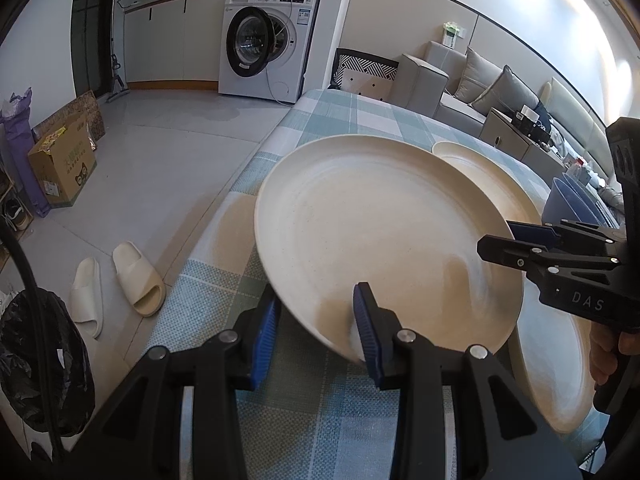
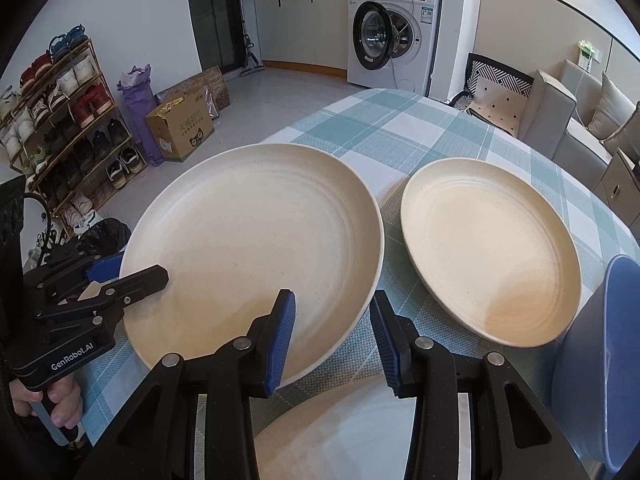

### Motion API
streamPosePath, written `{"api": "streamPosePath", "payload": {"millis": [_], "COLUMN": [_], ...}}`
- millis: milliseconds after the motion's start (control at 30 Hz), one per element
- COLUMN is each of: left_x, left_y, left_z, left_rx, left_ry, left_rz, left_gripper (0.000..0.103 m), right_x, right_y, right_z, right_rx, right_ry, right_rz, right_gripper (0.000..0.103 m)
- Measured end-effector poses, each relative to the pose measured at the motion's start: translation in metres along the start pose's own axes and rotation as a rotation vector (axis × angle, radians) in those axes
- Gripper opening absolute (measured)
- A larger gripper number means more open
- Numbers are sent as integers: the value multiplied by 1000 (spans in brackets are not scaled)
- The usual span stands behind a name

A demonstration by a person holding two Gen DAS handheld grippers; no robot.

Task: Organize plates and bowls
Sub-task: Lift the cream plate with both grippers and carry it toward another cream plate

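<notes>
A large cream plate (image 1: 380, 232) (image 2: 256, 240) hangs tilted above the checked tablecloth (image 2: 400, 128). My left gripper (image 1: 316, 334) (image 2: 120, 276) is shut on its left rim, one pad under the plate and one on top. My right gripper (image 2: 332, 344) (image 1: 508, 240) is shut across the rim on the opposite side. A second cream plate (image 2: 488, 252) (image 1: 480, 168) lies flat on the cloth to the right. Another cream plate (image 2: 340, 440) (image 1: 560, 368) lies below my right gripper. A blue bowl (image 2: 600, 360) (image 1: 568, 200) stands at the far right.
The table edge runs close on the left, with tiled floor beyond. Slippers (image 1: 120, 280), a cardboard box (image 2: 180, 128), a shoe rack (image 2: 68, 120) and a black bin bag (image 1: 40, 360) stand there. A washing machine (image 2: 392, 36) and a sofa (image 1: 500, 96) lie beyond the table.
</notes>
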State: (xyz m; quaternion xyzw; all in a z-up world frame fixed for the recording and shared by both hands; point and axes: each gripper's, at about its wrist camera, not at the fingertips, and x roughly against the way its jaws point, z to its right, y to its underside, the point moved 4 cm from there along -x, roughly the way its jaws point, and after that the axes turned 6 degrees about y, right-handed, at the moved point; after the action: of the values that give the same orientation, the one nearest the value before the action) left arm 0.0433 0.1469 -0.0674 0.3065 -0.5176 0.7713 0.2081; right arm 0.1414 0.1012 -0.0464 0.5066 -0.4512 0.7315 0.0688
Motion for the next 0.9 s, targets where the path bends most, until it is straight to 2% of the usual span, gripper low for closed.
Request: {"api": "streamPosePath", "payload": {"millis": [900], "left_x": [24], "left_y": [-9], "left_z": [25], "left_rx": [-55], "left_ry": [25], "left_rz": [47], "left_gripper": [36], "right_x": [48], "right_y": [10], "right_z": [11], "right_rx": [-39], "right_ry": [19], "right_rz": [74], "right_gripper": [40]}}
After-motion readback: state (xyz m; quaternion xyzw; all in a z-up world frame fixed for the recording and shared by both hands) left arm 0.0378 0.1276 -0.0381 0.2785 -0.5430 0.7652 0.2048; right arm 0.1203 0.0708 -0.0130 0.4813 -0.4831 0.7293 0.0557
